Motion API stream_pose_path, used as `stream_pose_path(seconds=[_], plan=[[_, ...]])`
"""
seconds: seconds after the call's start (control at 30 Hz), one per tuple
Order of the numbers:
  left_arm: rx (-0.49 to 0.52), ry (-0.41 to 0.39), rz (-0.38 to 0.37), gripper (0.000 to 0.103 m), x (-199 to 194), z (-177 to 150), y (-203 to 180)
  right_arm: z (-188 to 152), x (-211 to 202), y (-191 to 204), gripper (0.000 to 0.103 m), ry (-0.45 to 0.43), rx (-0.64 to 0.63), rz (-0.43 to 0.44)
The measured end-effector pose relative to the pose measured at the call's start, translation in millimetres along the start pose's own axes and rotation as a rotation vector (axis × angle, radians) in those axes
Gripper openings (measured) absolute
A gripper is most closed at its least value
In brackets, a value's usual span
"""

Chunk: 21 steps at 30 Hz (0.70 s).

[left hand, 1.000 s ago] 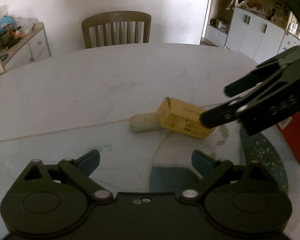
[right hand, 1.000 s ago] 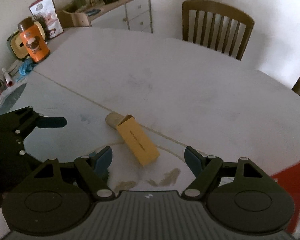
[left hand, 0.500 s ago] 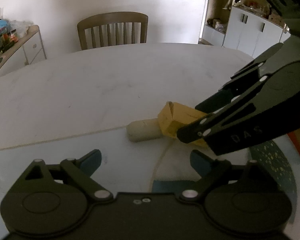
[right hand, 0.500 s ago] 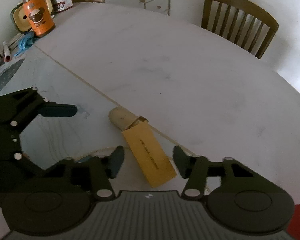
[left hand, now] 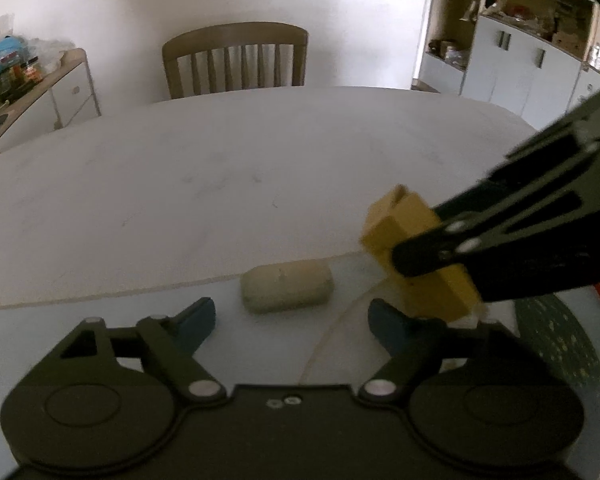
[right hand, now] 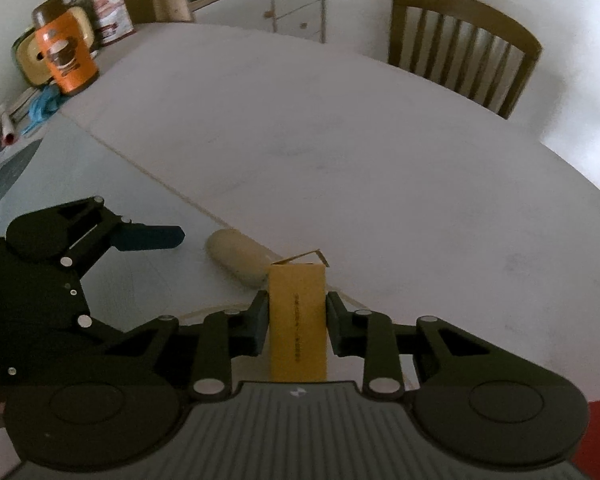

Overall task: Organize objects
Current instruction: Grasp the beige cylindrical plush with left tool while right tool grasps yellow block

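I see a large pale oval table [left hand: 220, 184], and I place everything relative to it. My right gripper [right hand: 296, 326] has its two fingers pressed against the long sides of a small yellow cardboard box [right hand: 298, 320], holding it. In the left wrist view the yellow cardboard box [left hand: 416, 260] appears tilted and lifted off the table near its front edge, with an open flap at its far end. The right gripper [left hand: 440, 256] reaches in there from the right side.

A beige, rounded cylindrical object [left hand: 287, 288] lies on its side on the table, just beside the box and not touching it as far as I can tell. In the right wrist view the same beige object [right hand: 238, 256] sits just behind the box's far end.

My left gripper [left hand: 292, 316] hovers above the table's front, its fingers spread wide and holding nothing, with the beige object just ahead between them. From the right wrist view the left gripper [right hand: 148, 236] sits to the left of the beige object.

A wooden slat-back chair [left hand: 236, 60] stands at the table's far side. An orange canister [right hand: 66, 62] stands at the table's far left end.
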<state>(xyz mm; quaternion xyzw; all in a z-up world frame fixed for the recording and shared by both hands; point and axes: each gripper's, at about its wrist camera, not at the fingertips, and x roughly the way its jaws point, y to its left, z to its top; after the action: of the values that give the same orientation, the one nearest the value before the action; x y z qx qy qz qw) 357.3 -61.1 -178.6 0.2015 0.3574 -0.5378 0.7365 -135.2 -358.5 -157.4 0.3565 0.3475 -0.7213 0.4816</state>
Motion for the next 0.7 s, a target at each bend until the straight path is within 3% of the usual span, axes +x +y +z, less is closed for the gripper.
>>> stream_pose_path(seconds=[0.17, 0.37, 0.53, 0.7], plan=[[-0.011, -0.013, 0.028, 0.076, 3.8, 4.1, -4.8, -5.5, -4.1, -15.1, 0.029, 0.005, 0.040, -0.028], [-0.028, -0.015, 0.044, 0.050, 4.0, 9.9, -3.5, -11.1, -7.8, -23.9, 0.029, 0.012, 0.078, -0.043], [-0.046, 0.019, 0.058, 0.050, 3.8, 17.1, -3.6, -17.8, -14.2, -23.9, 0.029, 0.015, 0.090, -0.043], [-0.043, 0.034, 0.025, 0.050, -8.6, 22.1, -9.2, -28.6, -26.5, -25.0, 0.029, 0.007, 0.124, -0.028]])
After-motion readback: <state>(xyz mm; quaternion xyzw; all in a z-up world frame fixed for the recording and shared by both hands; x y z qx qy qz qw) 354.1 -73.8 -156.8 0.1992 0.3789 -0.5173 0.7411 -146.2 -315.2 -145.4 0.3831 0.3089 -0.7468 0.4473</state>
